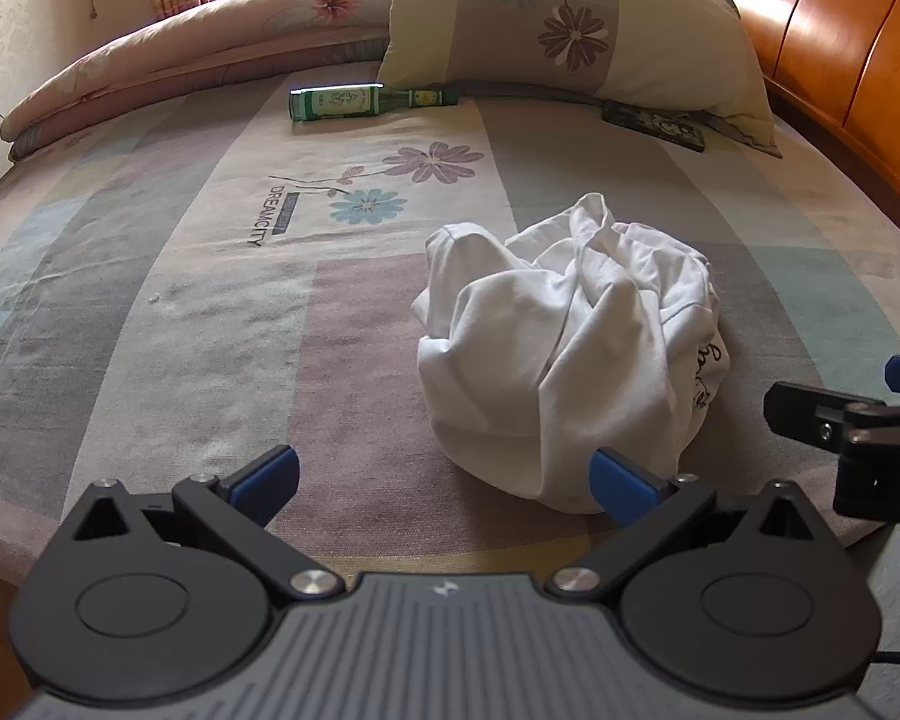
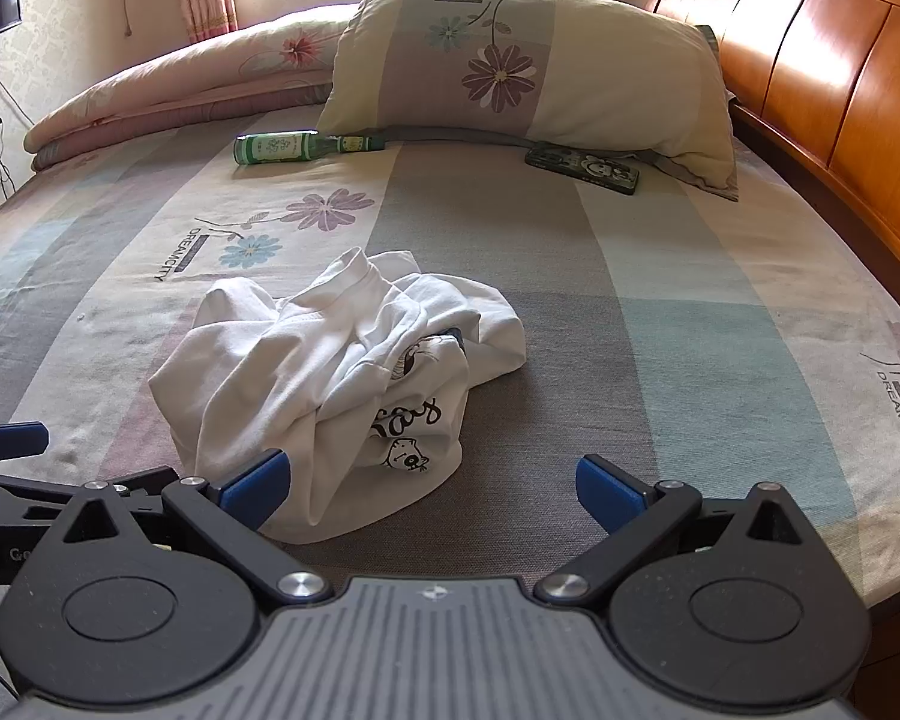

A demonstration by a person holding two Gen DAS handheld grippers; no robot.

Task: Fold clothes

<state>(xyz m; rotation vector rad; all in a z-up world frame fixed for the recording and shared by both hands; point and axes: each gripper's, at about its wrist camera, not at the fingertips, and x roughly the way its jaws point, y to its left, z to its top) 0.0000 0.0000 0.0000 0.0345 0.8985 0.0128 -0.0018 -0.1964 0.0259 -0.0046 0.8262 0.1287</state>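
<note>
A crumpled white T-shirt [image 1: 570, 348] with black print lies in a heap on the striped bedsheet [image 1: 210, 312]. My left gripper [image 1: 444, 480] hovers near the bed's front edge, open wide, with the heap just beyond its right blue pad. From the right wrist view the same T-shirt [image 2: 330, 384] sits ahead and to the left. My right gripper [image 2: 432, 486] is open too, its left pad in front of the shirt's near hem. Nothing sits between either pair of pads. Each gripper shows at the edge of the other's view.
A green glass bottle [image 2: 288, 147] lies on its side near the large flowered pillow [image 2: 528, 66]. A dark phone [image 2: 582, 168] rests beside the pillow. A rolled quilt [image 2: 168, 96] lines the far side. The wooden headboard [image 2: 822, 78] runs along the right.
</note>
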